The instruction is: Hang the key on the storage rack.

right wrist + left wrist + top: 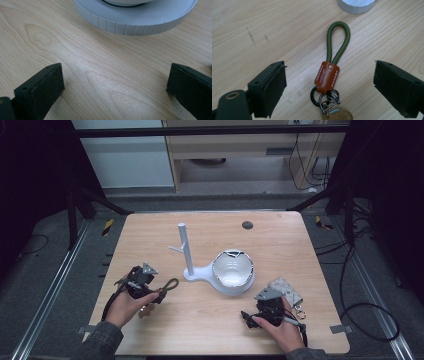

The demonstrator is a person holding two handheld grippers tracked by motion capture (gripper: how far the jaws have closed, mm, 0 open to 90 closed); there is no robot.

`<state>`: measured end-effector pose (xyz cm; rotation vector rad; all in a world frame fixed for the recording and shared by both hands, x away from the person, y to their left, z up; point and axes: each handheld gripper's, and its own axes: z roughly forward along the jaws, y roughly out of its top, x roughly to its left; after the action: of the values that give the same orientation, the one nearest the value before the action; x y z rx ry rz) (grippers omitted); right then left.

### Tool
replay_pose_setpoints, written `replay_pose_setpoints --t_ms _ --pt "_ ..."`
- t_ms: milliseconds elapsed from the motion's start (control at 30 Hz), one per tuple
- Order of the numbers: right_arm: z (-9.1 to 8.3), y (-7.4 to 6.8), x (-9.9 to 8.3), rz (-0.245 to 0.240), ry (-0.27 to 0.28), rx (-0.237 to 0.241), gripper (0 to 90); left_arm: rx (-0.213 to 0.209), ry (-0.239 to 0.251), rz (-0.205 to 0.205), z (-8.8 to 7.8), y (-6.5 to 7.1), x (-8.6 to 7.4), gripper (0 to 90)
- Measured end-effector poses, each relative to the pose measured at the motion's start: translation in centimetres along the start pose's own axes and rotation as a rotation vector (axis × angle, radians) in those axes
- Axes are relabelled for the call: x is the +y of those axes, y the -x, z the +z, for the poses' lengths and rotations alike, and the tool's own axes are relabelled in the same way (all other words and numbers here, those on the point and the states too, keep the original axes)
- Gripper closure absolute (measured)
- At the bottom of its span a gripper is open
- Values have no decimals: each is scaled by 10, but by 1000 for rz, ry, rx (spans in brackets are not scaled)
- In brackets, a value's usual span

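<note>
A keychain (327, 76) with an olive-green cord loop, a brown leather tab and metal rings lies flat on the wooden table (280, 245). My left gripper (330, 66) is open and its jaws stand wide on either side of the keychain without touching it. In the high view the keychain (169, 285) lies at the front left, just ahead of the left gripper (159, 295). A white stand (184, 245) with an upright pegged post and a round dish (232, 270) sits mid-table. My right gripper (115, 72) is open over bare wood in front of the stand's ribbed base (135, 25).
A grey quilted pouch (285, 287) with a metal clip lies beside the person's right hand at the front right. A small dark round hole (247, 225) marks the table's far side. The stand's white rim (357, 6) lies just beyond the cord loop.
</note>
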<state>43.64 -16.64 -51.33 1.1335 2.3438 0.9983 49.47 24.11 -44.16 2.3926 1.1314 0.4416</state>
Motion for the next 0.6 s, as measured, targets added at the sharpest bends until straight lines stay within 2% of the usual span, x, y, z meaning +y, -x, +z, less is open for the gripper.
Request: replay_pose_setpoints --t_ms 167,333,600 --pt "-1 0 0 0 -3 2 9 -12 -36 -2 3 -8 4 179" --pt "-1 -1 -1 7 -5 -4 10 -11 -38 -17 5 -14 8 205" --pt "-1 -1 -1 8 -5 -5 10 -27 -77 -7 13 -14 10 253"
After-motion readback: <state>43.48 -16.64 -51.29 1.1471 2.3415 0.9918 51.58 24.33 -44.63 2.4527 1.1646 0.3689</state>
